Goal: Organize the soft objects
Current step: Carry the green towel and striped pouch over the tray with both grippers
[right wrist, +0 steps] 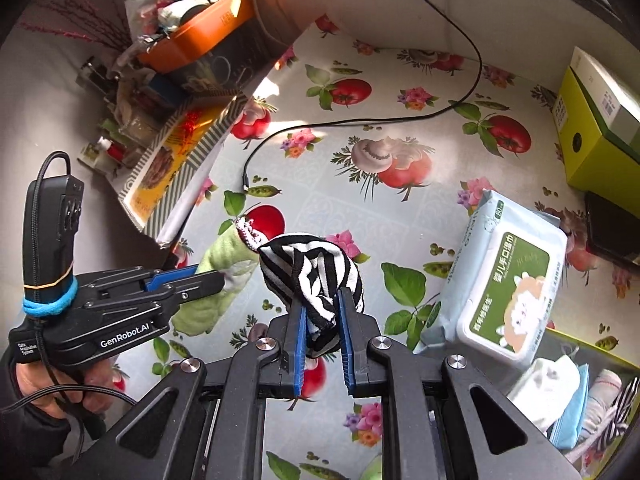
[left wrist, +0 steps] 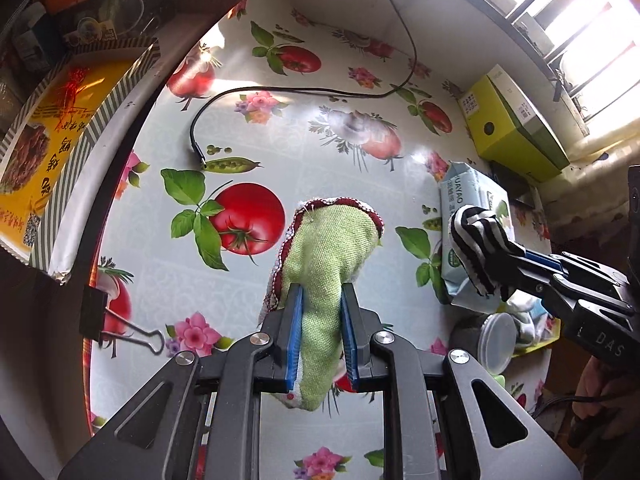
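A green sock with a red and white cuff (left wrist: 328,256) hangs above the tablecloth, pinched between the blue pads of my left gripper (left wrist: 322,294), which is shut on it. The same sock (right wrist: 218,258) and left gripper (right wrist: 208,276) show at the left of the right wrist view. A black and white striped sock (right wrist: 312,276) is bunched in my right gripper (right wrist: 322,300), shut on it and lifted off the table. In the left wrist view that striped sock (left wrist: 474,236) and right gripper (left wrist: 516,254) are at the right, over the wipes.
A pack of wet wipes (right wrist: 504,280) lies on the fruit-print tablecloth (right wrist: 360,208). Several folded soft items (right wrist: 560,396) sit in a box at lower right. A green box (right wrist: 600,128), a black cable (right wrist: 360,120), a white lidded jar (left wrist: 496,340) and a binder clip (left wrist: 116,324) are around.
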Demonstrator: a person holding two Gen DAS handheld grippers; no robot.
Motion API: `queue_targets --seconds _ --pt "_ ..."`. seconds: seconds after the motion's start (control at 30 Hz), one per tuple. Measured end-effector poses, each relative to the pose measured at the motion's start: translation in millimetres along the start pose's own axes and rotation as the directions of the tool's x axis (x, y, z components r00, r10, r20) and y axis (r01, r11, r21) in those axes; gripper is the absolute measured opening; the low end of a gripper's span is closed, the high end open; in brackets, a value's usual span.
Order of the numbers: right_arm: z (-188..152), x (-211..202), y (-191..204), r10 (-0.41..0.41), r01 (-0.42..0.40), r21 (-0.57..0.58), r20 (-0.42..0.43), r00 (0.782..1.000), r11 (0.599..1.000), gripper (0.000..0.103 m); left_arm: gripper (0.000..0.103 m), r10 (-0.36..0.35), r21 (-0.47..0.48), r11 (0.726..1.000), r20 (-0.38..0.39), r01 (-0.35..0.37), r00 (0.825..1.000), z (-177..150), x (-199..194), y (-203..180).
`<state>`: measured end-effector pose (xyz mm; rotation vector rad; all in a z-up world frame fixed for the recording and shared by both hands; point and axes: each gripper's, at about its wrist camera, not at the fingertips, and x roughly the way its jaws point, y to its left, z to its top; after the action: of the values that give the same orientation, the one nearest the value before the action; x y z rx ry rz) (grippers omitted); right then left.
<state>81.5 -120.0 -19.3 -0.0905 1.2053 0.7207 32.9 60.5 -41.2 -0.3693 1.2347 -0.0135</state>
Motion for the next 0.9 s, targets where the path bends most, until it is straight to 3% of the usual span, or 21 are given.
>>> queue_targets --seconds 0.5,0.9 --pt "-53.8 -69.3 -19.8 -0.044 0.035 0.099 0.095 0.994 0.994 0.014 0.018 -0.054 0.13 0.99 0.033 0.05 0.998 -12.7 -29.9 -66.0" --pt "-83.5 -97.8 -36.4 -0.071 0.048 0.172 0.133 0.988 0.984 0.014 0.018 -0.094 0.202 0.976 0.022 0.087 0.995 -22.4 -36.0 -100.3"
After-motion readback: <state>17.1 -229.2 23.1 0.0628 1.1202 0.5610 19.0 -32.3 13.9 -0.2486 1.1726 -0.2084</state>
